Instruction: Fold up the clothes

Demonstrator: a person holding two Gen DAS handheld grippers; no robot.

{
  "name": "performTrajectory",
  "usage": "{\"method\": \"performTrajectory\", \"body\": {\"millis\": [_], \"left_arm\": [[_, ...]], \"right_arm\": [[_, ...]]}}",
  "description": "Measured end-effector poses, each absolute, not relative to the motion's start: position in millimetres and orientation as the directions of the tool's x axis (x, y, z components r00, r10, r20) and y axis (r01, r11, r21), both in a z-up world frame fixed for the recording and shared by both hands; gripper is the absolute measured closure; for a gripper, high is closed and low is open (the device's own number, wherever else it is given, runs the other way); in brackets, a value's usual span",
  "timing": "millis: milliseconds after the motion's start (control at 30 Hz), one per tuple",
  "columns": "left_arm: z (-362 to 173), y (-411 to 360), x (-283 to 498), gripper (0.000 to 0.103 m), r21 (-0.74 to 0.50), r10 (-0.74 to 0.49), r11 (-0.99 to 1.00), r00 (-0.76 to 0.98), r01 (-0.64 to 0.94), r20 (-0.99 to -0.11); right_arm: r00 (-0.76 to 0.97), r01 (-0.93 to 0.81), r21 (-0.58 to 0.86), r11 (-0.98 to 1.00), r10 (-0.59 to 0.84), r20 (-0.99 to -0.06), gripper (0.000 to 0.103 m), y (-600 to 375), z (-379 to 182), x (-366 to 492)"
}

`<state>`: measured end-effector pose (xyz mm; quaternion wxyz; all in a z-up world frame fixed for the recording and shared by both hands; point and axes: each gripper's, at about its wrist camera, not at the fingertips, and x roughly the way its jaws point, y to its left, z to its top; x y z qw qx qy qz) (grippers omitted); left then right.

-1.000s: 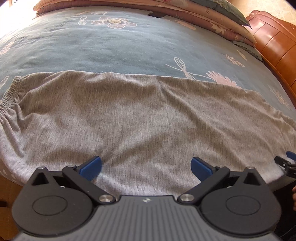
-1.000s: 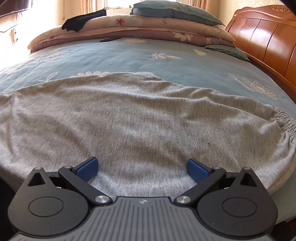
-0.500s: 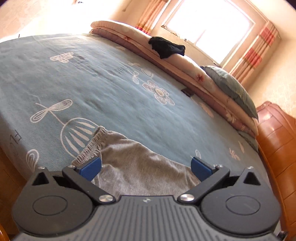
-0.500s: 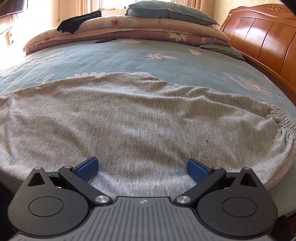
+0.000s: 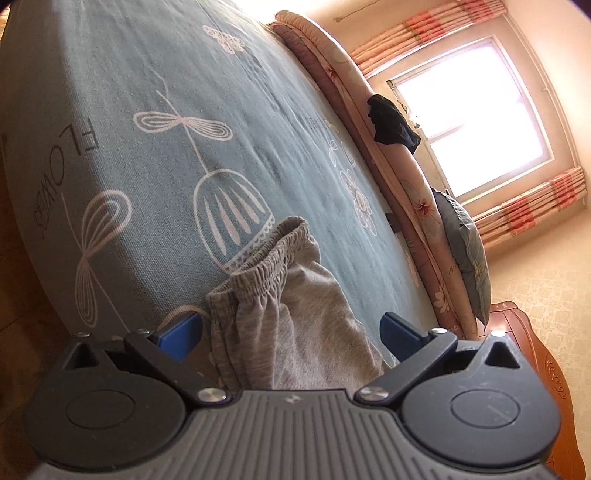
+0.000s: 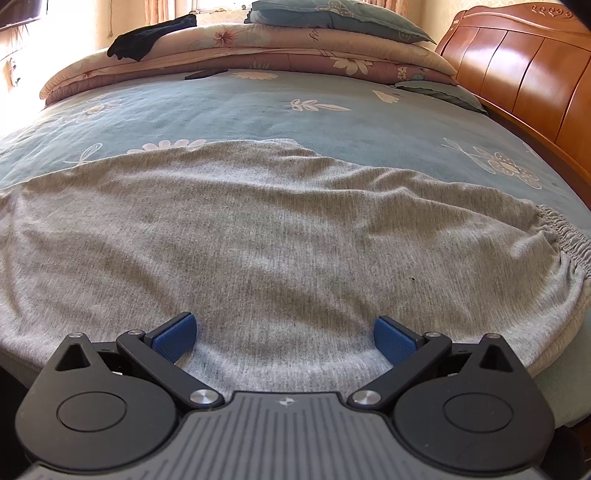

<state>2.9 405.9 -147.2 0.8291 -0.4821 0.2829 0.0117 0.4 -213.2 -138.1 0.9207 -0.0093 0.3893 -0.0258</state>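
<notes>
Your left gripper (image 5: 291, 332) has its jaws spread wide, blue pads (image 5: 183, 334) well apart, nothing clamped; the gathered elastic end of the grey garment (image 5: 295, 314) lies between them, with the left-hand pad just beside the cuff's edge, contact not resolvable. Your right gripper (image 6: 284, 338) is likewise spread wide and holds nothing; both of its blue pads (image 6: 173, 336) sit low over the near hem of the garment (image 6: 277, 240), appearing to press on or skim the cloth, which of the two cannot be told. Pose: the left wrist view is rolled strongly, so the bed (image 5: 166, 129) runs diagonally and the window (image 5: 476, 122) appears tilted at upper right; the right wrist view is level, looking straight across the garment toward the far side of the bed (image 6: 258, 107). Neither hand is visible in either view. Garment: grey knit, spread flat and wide along the near edge of the bed, lightly rippled, with a puckered elastic band at its right end and another at the end under your left gripper. Beyond the garment, at the far edge of the bed, lies a folded floral quilt (image 6: 277, 48) with a pillow (image 6: 332, 14) on top and a dark cloth (image 6: 147, 33) draped on it. A wooden headboard (image 6: 517, 70) stands to the garment's right.
</notes>
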Motion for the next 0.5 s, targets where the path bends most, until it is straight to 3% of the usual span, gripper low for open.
{"method": "performTrajectory", "body": {"millis": [500], "left_arm": [[-151,411,28,0.001,-0.790,-0.325,0.561,0.812,-0.246,-0.484]], "right_arm": [[0.685,0.072,-0.041,0.997,-0.079,-0.725,0.000,-210,-137,4]]}}
